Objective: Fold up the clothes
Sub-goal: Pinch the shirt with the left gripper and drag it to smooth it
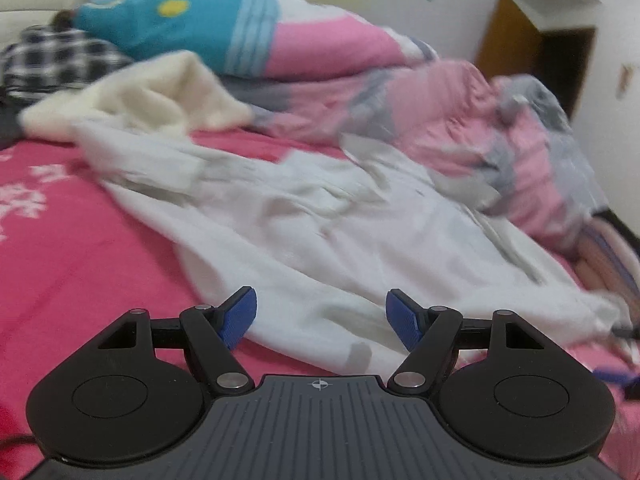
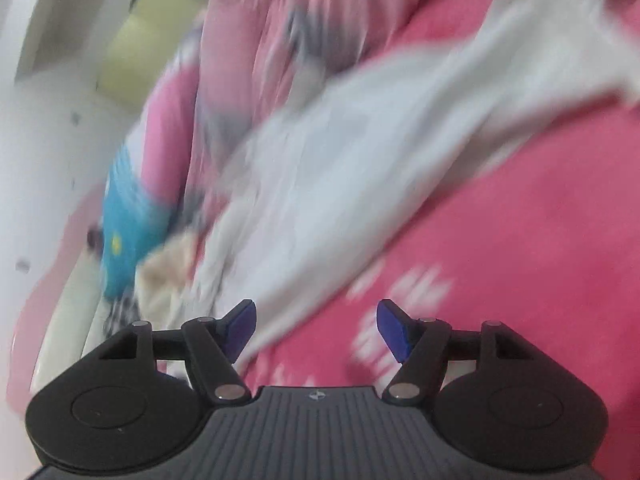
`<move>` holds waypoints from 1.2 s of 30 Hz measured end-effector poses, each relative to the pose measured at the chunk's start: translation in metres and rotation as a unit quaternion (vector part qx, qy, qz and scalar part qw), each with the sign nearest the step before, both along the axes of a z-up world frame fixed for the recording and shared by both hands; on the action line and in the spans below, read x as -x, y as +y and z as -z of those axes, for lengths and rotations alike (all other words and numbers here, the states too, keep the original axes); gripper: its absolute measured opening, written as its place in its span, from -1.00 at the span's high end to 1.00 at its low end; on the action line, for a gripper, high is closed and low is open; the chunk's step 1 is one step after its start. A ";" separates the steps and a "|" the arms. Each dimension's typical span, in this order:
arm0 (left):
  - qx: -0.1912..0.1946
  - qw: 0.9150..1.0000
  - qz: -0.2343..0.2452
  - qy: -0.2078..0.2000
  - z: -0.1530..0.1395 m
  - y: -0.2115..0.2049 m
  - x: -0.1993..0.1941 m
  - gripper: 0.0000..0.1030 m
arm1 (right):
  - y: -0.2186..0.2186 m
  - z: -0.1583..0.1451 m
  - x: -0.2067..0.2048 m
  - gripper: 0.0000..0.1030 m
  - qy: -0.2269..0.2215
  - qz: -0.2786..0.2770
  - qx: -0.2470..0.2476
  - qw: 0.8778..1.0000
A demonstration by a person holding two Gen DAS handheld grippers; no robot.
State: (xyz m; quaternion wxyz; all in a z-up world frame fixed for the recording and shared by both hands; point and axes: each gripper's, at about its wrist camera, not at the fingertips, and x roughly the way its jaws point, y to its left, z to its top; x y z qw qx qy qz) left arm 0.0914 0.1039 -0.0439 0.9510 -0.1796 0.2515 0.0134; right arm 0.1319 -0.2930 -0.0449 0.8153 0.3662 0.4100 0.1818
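A rumpled white garment (image 1: pixel 320 216) sprawls on the pink bed (image 1: pixel 80 248) just ahead of the left tongs (image 1: pixel 321 318) and right tongs (image 2: pixel 316 326), both released and empty.

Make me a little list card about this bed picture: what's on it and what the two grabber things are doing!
place: bed with a pink sheet
garment to fold: white garment, spread out and rumpled on the sheet
behind it: pink and grey quilt, cream fluffy cloth, blue and pink plush pillow, checked cloth
left gripper: open, holding nothing, garment edge lies beyond its fingers
right gripper: open, holding nothing
right wrist view: blurred
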 end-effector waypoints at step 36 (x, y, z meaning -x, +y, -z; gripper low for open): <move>0.048 0.980 0.178 0.077 -0.043 -0.014 0.076 0.85 | -0.070 0.022 0.079 0.75 0.022 0.121 -0.028 0.992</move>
